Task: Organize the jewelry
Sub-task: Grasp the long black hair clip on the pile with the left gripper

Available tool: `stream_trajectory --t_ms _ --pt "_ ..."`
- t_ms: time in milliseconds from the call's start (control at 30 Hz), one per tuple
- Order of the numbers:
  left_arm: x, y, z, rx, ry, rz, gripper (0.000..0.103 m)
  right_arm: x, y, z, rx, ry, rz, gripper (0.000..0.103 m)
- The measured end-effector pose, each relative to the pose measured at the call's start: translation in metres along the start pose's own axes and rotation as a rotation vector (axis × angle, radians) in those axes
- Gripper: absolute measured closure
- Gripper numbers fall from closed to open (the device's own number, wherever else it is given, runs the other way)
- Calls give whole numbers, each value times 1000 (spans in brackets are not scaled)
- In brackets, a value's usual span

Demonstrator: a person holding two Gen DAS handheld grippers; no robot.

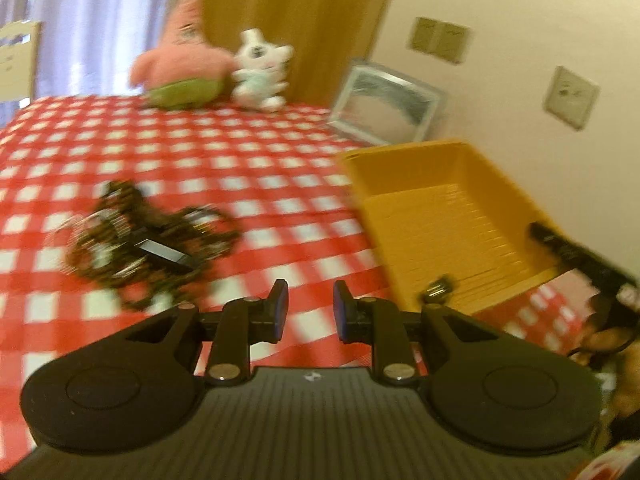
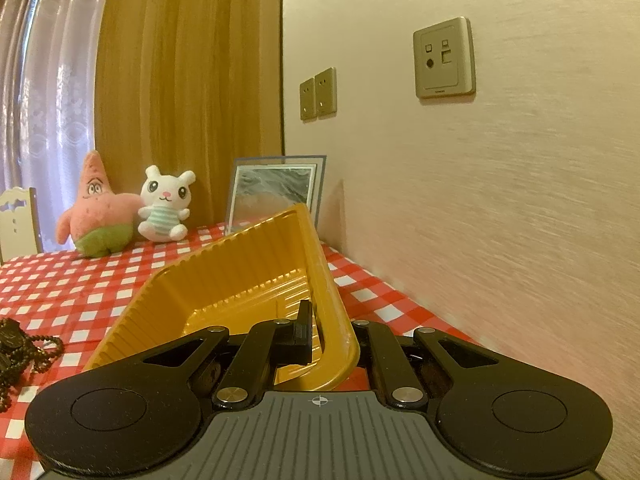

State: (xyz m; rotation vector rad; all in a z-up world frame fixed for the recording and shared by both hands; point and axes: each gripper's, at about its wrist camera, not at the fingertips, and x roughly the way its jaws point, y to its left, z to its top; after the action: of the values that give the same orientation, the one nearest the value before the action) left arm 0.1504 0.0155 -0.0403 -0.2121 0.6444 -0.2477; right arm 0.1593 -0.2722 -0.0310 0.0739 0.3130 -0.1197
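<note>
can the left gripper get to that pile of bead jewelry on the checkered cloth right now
Probably yes. The left gripper is empty with its jaws slightly apart, and only bare tablecloth lies between it and the jewelry pile. The yellow tray, gripped by the right gripper, sits off to the other side.

1. Tablecloth (image 2: 80, 280): red and white checks.
2. Tray (image 2: 240, 280): golden yellow, ribbed.
3. Jewelry pile (image 1: 148, 240): dark brown beads.
4. Starfish plush (image 2: 96, 212): pink, green shorts.
5. Bunny plush (image 2: 166, 204): white, pale green stripes.
6. Curtain (image 2: 188, 80): ochre.
</note>
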Motion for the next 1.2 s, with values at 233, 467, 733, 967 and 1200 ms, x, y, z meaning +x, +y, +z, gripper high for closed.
stream_trajectory --t_ms 233,467,733,967,1200 --pt "-2 31 -10 -22 14 117 81 1 -1 0 -7 2 -1 95" --pt "3 41 -6 33 -23 211 67 0 -2 0 -9 2 -2 95" --pt "27 54 11 74 -57 276 47 0 -2 0 -11 3 -2 95" --pt "44 58 23 113 -83 304 39 0 -2 0 -13 4 -1 95" --pt "58 56 21 150 -60 319 38 0 -2 0 -10 7 0 95"
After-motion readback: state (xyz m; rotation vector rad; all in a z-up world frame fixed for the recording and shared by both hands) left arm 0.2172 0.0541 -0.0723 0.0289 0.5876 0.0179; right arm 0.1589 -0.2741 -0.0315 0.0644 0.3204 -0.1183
